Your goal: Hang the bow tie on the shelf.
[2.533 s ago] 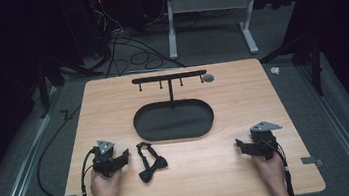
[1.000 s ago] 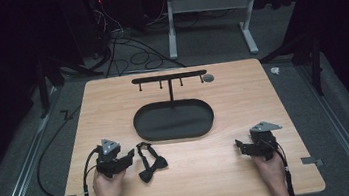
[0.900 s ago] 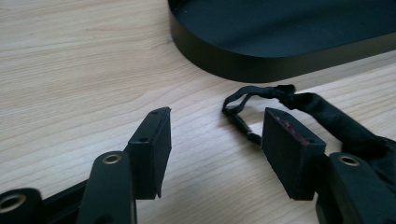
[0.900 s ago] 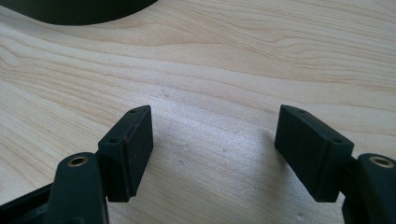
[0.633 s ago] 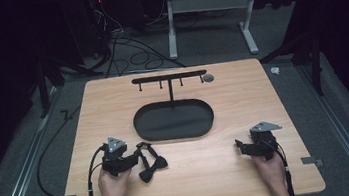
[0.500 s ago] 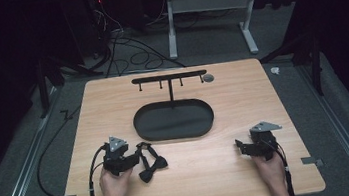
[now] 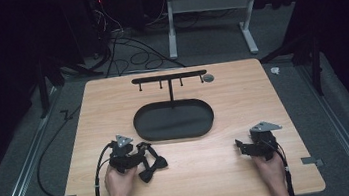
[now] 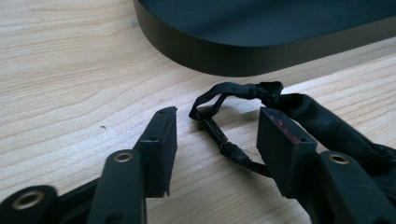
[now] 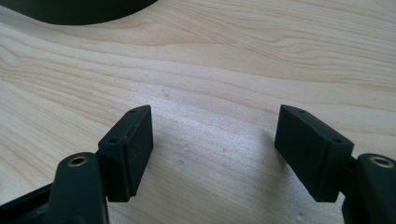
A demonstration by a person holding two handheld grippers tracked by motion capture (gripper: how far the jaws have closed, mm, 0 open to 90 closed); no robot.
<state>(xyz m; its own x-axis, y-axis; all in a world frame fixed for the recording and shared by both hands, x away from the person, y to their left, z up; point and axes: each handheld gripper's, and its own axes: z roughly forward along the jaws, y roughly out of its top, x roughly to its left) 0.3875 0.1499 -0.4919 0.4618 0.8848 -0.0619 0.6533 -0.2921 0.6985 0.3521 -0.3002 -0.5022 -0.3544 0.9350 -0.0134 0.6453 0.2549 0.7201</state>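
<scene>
The black bow tie (image 7: 151,164) lies on the wooden table (image 7: 212,174) near its front edge, just in front of the oval black tray (image 7: 174,120), its cloth soft and crumpled. From above it is a small dark knot, partly covered by the left gripper (image 7: 137,155). The left gripper view makes out more: a thin strap (image 8: 219,135) with a small clasp loops between the jaws, and the wider band runs off behind the right-hand pad. Those jaws have just been closing but stand apart around the strap, not yet pinching it. A matte rack with small hooks (image 7: 169,77) rises from the tray. Well apart, the right gripper (image 7: 241,147) rests wide open over bare, pale-grained wood.
</scene>
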